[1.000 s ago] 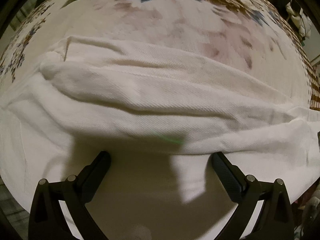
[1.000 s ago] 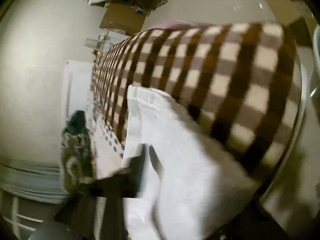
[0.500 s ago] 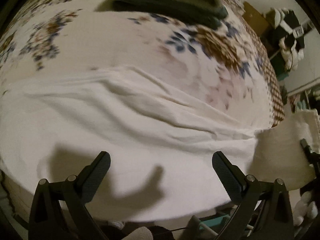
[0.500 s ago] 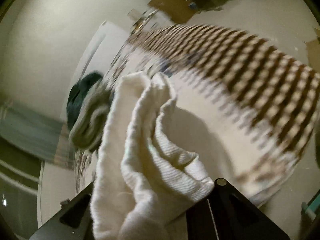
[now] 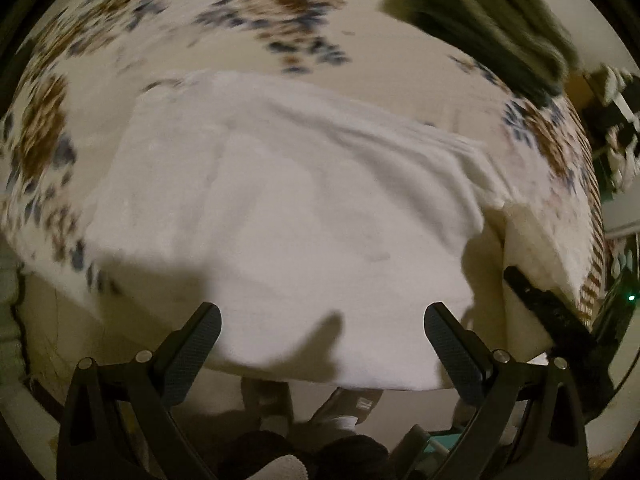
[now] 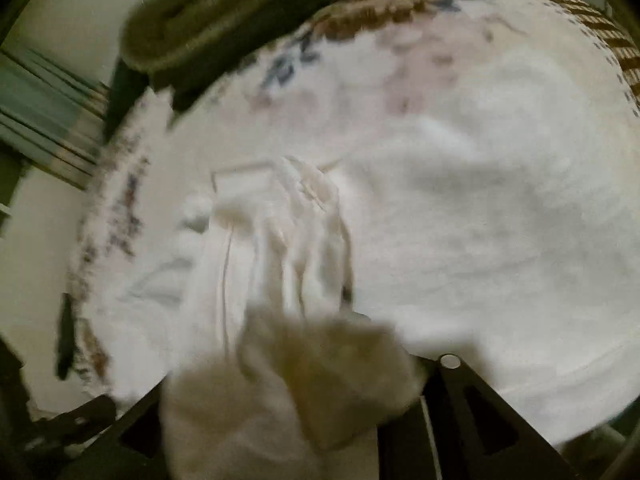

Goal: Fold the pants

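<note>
Lay spread across the floral bedspread (image 5: 248, 20): white pants (image 5: 304, 208), rumpled, near edge hanging slightly over the bed's front. Showed bare floral cloth to the left of and beyond the pants, with a checked blanket (image 6: 600, 20) at the far right edge of the bed. Sat at the far corner, well apart from the pants: a pile of dark green clothes (image 5: 492, 28), blurred in both views. Rose on the right side of the left wrist view: a lifted fold of pants cloth (image 5: 532, 248), pinched by the right gripper (image 5: 516, 276) and standing above the flat part. Filled the bottom of the right wrist view: that bunched cloth (image 6: 304, 384), clamped between the fingers and covering the tips. Hovered just off the near edge of the pants: left gripper (image 5: 320, 328), fingers spread wide, nothing between them, shadow falling on the cloth.
</note>
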`<state>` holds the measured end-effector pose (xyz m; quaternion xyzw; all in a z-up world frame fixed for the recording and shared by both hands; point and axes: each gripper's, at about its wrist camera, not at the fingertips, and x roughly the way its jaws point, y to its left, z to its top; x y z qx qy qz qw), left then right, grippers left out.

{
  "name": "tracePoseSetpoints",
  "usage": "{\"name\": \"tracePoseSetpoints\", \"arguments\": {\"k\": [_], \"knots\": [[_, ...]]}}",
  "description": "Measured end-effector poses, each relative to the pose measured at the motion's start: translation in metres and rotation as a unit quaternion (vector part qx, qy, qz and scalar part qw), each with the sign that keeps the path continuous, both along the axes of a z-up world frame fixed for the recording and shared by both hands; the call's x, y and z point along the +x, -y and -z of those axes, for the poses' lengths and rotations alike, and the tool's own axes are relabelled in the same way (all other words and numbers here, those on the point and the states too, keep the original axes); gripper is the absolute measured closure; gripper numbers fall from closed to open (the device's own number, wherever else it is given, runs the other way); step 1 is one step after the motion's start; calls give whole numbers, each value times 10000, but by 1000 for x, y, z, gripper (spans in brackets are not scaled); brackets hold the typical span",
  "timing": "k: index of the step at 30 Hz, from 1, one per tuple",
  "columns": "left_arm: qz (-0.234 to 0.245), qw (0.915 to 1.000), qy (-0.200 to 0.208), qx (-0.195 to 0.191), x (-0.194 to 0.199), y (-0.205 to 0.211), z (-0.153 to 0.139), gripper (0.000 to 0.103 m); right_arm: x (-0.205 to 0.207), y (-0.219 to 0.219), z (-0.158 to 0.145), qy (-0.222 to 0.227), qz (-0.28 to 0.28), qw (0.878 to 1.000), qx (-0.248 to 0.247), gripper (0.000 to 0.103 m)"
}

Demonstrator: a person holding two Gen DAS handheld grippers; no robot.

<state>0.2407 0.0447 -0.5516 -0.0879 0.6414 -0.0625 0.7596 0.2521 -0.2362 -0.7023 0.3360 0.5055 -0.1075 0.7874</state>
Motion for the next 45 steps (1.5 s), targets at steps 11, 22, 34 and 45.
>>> {"name": "tracePoseSetpoints", "arguments": {"k": [11,22,34,45], "knots": [[-273,9995,55,-163,-1,-14,-7,0,-14,-41,-37,-143,-777,9892,1237,46],[888,9951,-30,-437,49,142,30,18,-96,126,-50,-736,931,9923,340,39],[847,9954,181,-409,28,141,22,94,-77,163,-36,-937,645,9931,302,39],[434,9960,-183,-761,36,123,47,85,-51,159,-4,-1506,404,9876,203,39]]}}
